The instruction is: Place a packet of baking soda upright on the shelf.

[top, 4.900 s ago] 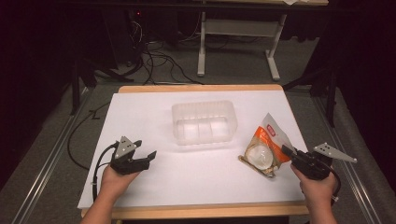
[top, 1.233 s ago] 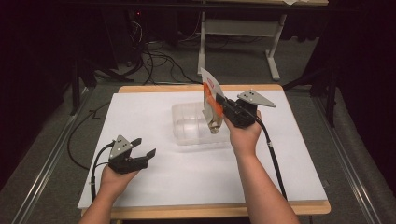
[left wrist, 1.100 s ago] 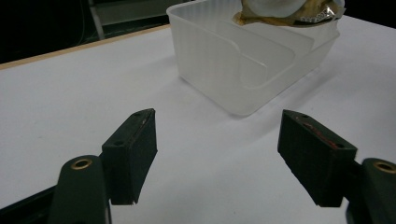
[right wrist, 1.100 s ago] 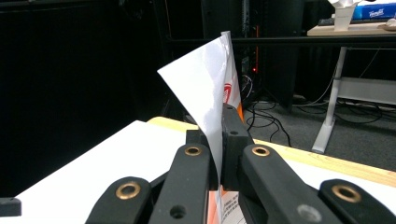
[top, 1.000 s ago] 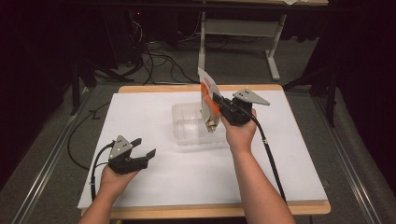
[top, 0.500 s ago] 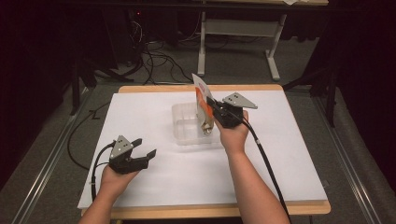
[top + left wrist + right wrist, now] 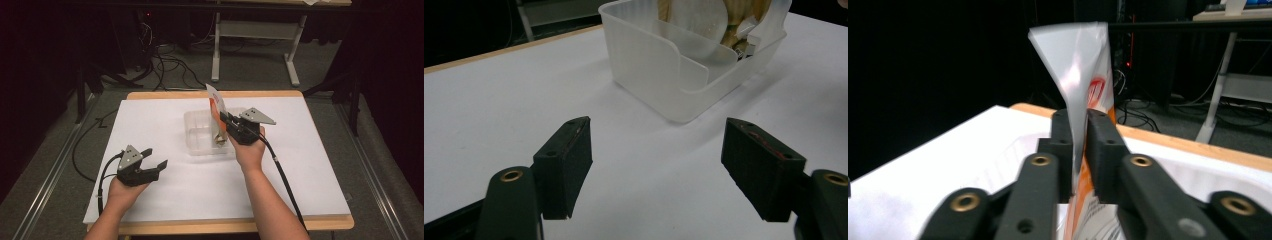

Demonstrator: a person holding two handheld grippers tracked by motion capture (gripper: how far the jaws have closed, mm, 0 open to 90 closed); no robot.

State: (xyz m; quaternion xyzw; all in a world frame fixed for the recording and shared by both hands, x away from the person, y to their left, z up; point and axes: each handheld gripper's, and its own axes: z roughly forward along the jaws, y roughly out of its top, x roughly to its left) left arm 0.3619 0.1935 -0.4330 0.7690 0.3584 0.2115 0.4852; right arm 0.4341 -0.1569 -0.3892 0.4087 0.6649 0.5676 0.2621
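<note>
Right tongs (image 7: pixel 223 118), just easing apart, flank the packet (image 7: pixel 1083 85), its base hidden in the tub (image 7: pixel 659 70); left tongs (image 7: pixel 659 165) gape.

clear tub (image 7: pixel 200 131) – white-and-orange packet (image 7: pixel 217 107) – white table cover (image 7: pixel 150 115)

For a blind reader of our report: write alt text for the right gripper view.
The right gripper holds a clear snack bag with orange print upright between its two black jaws, which stand nearly closed on the film. Behind lie the white table and a dark room.
</note>
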